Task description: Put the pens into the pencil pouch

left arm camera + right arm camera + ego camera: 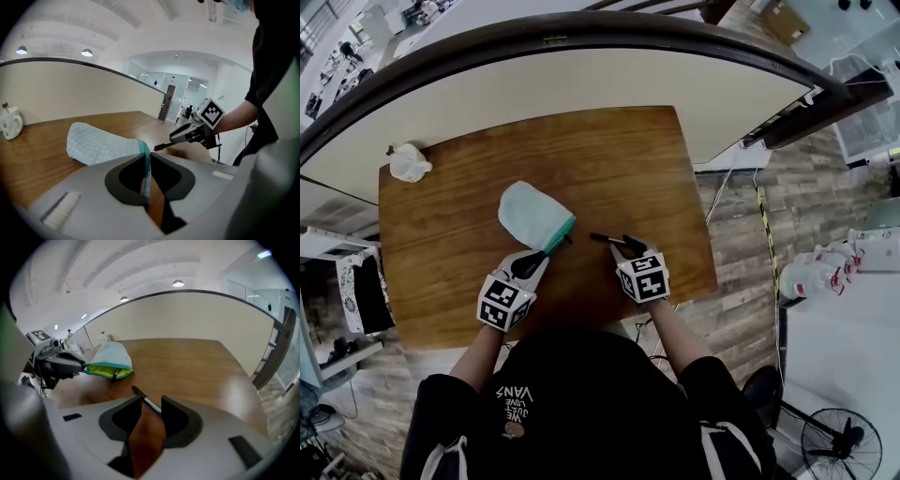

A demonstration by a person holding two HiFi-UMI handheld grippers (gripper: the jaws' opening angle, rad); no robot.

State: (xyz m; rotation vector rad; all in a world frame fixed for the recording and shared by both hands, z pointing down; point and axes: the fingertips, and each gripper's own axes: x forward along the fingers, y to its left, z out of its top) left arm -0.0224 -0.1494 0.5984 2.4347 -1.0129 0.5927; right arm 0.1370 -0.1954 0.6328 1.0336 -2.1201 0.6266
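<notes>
A pale mint pencil pouch (531, 214) lies on the wooden table (609, 159), its teal zipper mouth facing me. My left gripper (546, 258) is shut on the teal rim (146, 154) and holds the mouth open. The right gripper view shows the yellow-green lining (104, 371), with a dark pen end (115, 375) sticking out of it. A black pen (605, 238) with a white band (151, 403) lies slantwise between the jaws of my right gripper (625, 246). Those jaws stand open, with a gap on either side of the pen. This gripper is to the right of the pouch mouth.
A white mug (408, 162) stands at the table's far left corner. A curved dark rail and a cream wall (581, 80) run behind the table. The right edge of the table (698, 216) drops to a plank floor with cables.
</notes>
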